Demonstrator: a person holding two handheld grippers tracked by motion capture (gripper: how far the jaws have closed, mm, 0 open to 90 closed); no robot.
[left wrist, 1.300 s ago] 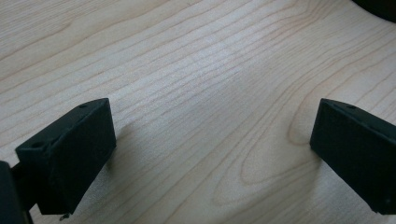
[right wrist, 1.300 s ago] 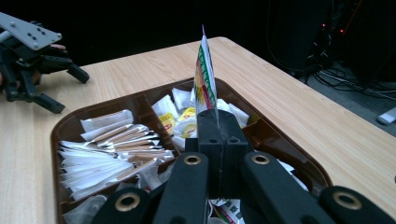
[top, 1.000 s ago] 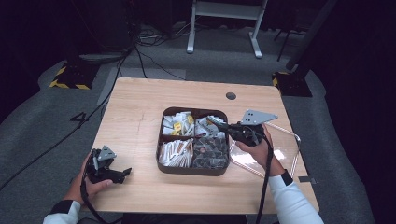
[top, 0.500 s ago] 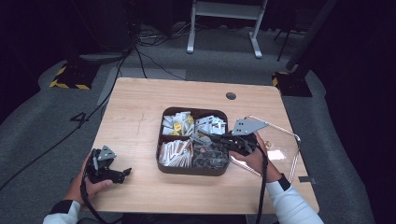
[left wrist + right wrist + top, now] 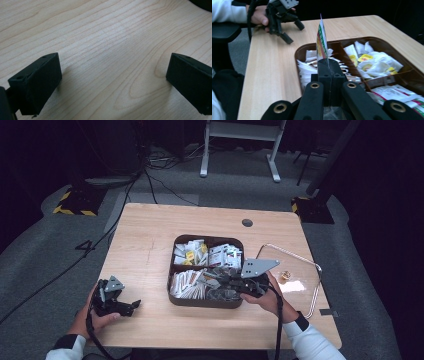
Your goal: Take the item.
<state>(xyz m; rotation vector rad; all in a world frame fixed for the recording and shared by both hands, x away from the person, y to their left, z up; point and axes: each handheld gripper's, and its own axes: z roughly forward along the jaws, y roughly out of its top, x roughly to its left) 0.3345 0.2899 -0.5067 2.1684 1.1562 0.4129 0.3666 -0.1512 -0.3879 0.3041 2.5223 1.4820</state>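
Left gripper (image 5: 131, 305) sits low at the table's near left corner, held in the person's left hand (image 5: 95, 317). Its jaws stand wide apart in the left gripper view, with bare wood grain of the table (image 5: 107, 50) between them and nothing gripped.

Centre: a dark brown tray (image 5: 172, 270) with dividers, well apart from the left gripper. Back compartments hold white and yellow-labelled packets (image 5: 190, 254) and red-and-white sachets (image 5: 226, 254). The front left compartment holds a row of white sachets (image 5: 187, 282).

Right gripper (image 5: 216, 279) reaches over the tray's front right part, with its grey plate on top and the right hand (image 5: 267, 296) behind it. In the right gripper view the jaws are pressed together, pinching a thin sachet (image 5: 321, 42) with red, green and yellow print. The sachet stands upright on edge above the tray's front left compartment.

Right of the tray, on the table: a clear lid (image 5: 295, 265) with a gold rim.
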